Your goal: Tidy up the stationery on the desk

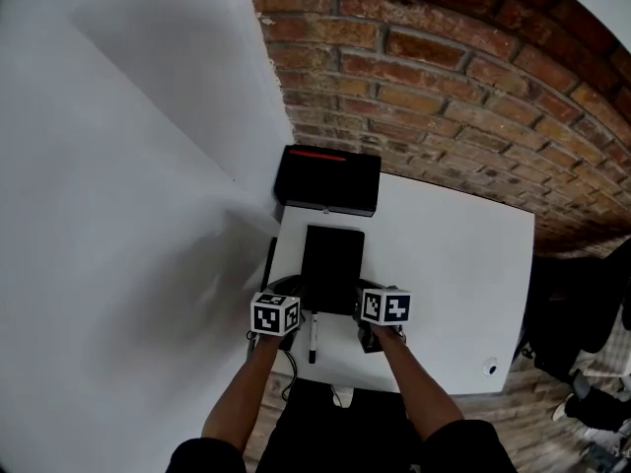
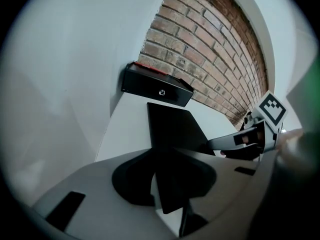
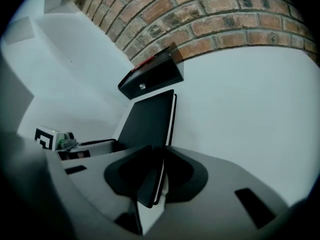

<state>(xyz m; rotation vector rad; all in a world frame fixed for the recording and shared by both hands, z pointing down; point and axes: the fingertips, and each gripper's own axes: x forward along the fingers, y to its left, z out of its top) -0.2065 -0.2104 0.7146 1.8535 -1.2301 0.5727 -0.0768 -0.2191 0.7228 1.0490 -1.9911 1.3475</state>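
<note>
A black notebook (image 1: 332, 264) lies lengthwise on the white desk (image 1: 444, 264), in front of a black box with a red stripe (image 1: 327, 180). My left gripper (image 1: 299, 302) is shut on the notebook's near left corner (image 2: 172, 126). My right gripper (image 1: 359, 308) is shut on its near right corner (image 3: 150, 119), where the white page edge shows. In the left gripper view the jaws (image 2: 170, 194) close over the dark cover. The right gripper view shows the corner wedged between the jaws (image 3: 150, 189). A black-and-white pen (image 1: 313, 338) lies on the desk between my hands.
The box (image 2: 155, 86) (image 3: 150, 79) sits in the corner where the white wall meets the brick wall. A thin dark item (image 1: 268, 259) lies along the desk's left edge. A small round object (image 1: 490, 368) rests near the front right corner. A cable (image 1: 288, 363) hangs at the front edge.
</note>
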